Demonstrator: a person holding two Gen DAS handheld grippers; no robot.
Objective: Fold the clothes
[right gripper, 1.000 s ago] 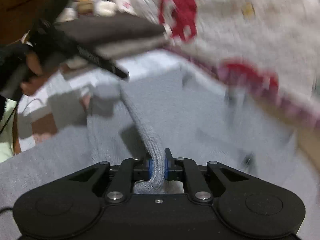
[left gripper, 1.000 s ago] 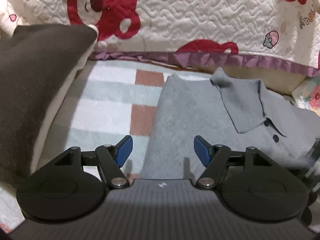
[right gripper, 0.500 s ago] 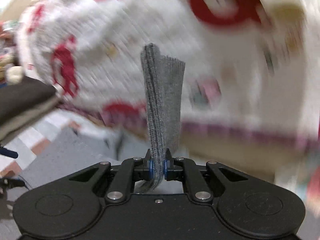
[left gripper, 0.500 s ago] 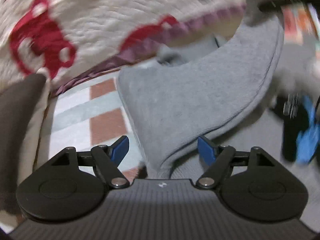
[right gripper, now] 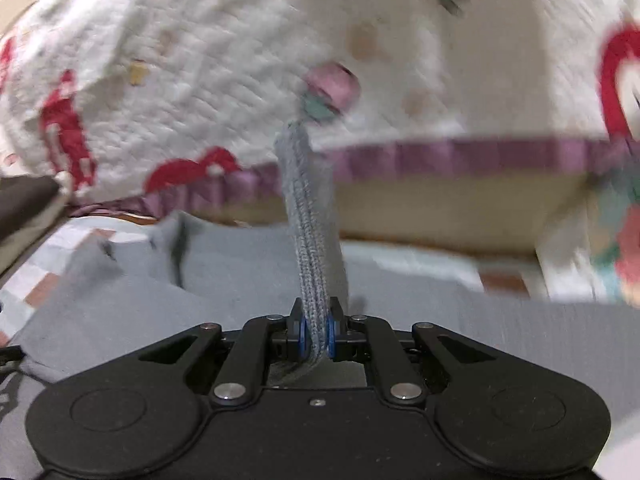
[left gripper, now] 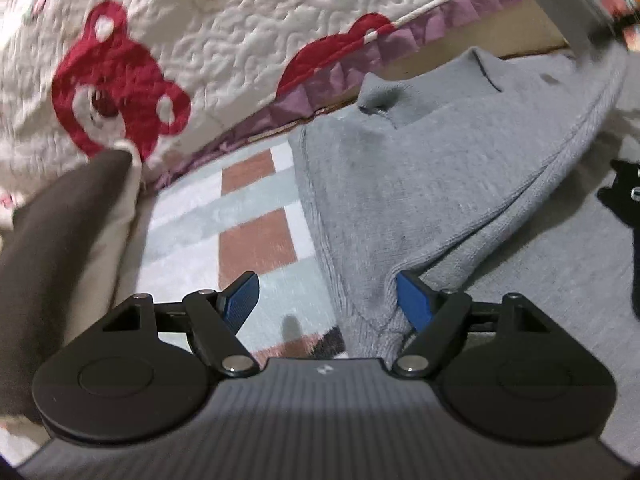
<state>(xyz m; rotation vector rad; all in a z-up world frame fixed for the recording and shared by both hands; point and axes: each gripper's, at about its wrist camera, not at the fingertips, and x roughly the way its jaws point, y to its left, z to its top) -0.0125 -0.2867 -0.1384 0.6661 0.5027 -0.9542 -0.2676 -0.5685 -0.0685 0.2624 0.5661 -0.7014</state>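
A grey knit polo sweater (left gripper: 420, 184) lies on a checked blanket (left gripper: 240, 220), its collar toward the quilt. One layer is folded over, with a long edge running from lower middle to upper right. My left gripper (left gripper: 326, 300) is open, its blue pads (left gripper: 412, 304) straddling the sweater's near corner. My right gripper (right gripper: 316, 334) is shut on a bunched strip of the grey sweater (right gripper: 312, 248), which stands up in front of it. The rest of the sweater (right gripper: 200, 280) lies flat below.
A white quilt with red bears (left gripper: 200, 40) and a purple frill hangs behind the blanket. A dark brown and cream folded pile (left gripper: 60, 240) sits at the left. A black object (left gripper: 628, 200) shows at the right edge.
My right gripper has carried the held sweater part over and lower toward the bed. The lifted grey layer now lies lower across the sweater in the left wrist view.
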